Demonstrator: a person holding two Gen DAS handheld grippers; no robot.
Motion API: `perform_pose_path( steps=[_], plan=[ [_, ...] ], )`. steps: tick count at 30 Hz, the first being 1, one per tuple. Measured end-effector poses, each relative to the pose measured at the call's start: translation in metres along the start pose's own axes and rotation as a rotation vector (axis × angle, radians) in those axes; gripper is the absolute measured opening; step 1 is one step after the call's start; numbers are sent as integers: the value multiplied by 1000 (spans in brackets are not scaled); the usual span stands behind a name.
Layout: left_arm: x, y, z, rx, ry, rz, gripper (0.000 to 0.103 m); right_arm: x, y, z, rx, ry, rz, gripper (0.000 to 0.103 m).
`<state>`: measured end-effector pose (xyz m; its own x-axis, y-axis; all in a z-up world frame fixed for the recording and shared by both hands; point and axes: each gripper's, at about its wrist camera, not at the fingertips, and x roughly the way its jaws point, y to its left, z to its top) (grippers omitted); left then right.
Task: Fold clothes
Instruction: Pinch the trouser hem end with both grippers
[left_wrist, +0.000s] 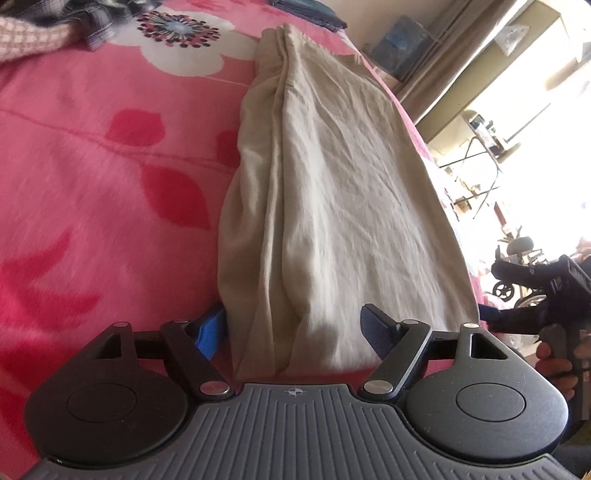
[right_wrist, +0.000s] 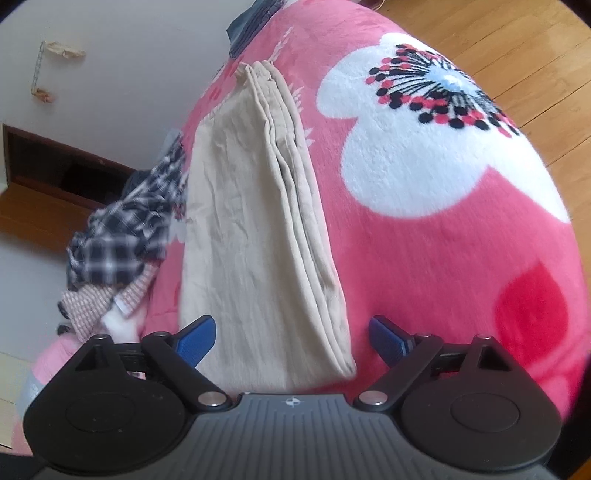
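Your left tool and right tool both stand apart, straddling opposite ends of the folded beige garment on the bed. No legible writing.

Bright daylight fills both pictures. In the left wrist view the light pours in from the window area on the right, so strong that it turns plain white and washes out what stands there. The beige trousers have soft shadows in their creases. Both views bend round at the edges like a fish bowl, with dark corners in the right wrist view. The checked shirt looks smeared and blurry. The pink blanket looks soft and a bit fuzzy.
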<state>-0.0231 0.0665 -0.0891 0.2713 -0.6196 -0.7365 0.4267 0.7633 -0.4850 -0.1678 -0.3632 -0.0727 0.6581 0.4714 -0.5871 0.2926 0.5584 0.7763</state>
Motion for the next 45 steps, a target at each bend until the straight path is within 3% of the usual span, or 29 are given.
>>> perform_pose_path(
  steps=[3,6,9,17,19,22,26,31,34,38,41,43,45],
  plan=[
    [5,-1,1,-5,-8,-29,76,10,-4,10,25,8,44,92],
    [6,-2,-2,44,38,-95,72,14,-6,14,44,18,72,92],
    [5,-5,-6,99,67,-101,68,11,-7,12,33,58,72,88],
    [19,9,7,-20,86,-176,60,23,-6,12,76,90,113,88],
    [18,13,7,-10,111,-200,57,27,-7,15,84,100,123,87],
    [17,14,7,17,142,-217,53,24,-11,13,89,128,128,77],
    [22,12,8,38,160,-216,52,24,-21,12,138,149,147,74],
    [21,2,6,73,164,-207,44,31,-24,10,165,177,149,44],
    [16,-2,2,96,176,-188,39,35,-24,7,167,200,145,39],
    [23,-14,-1,120,144,-122,32,41,-25,3,172,225,139,34],
    [18,-32,-6,185,106,-81,25,44,-21,0,146,220,124,23],
    [9,-38,-6,208,78,-82,24,41,-16,0,123,201,125,13],
    [-1,-38,-2,190,56,-109,23,38,-10,-1,100,181,130,11]
  ],
)
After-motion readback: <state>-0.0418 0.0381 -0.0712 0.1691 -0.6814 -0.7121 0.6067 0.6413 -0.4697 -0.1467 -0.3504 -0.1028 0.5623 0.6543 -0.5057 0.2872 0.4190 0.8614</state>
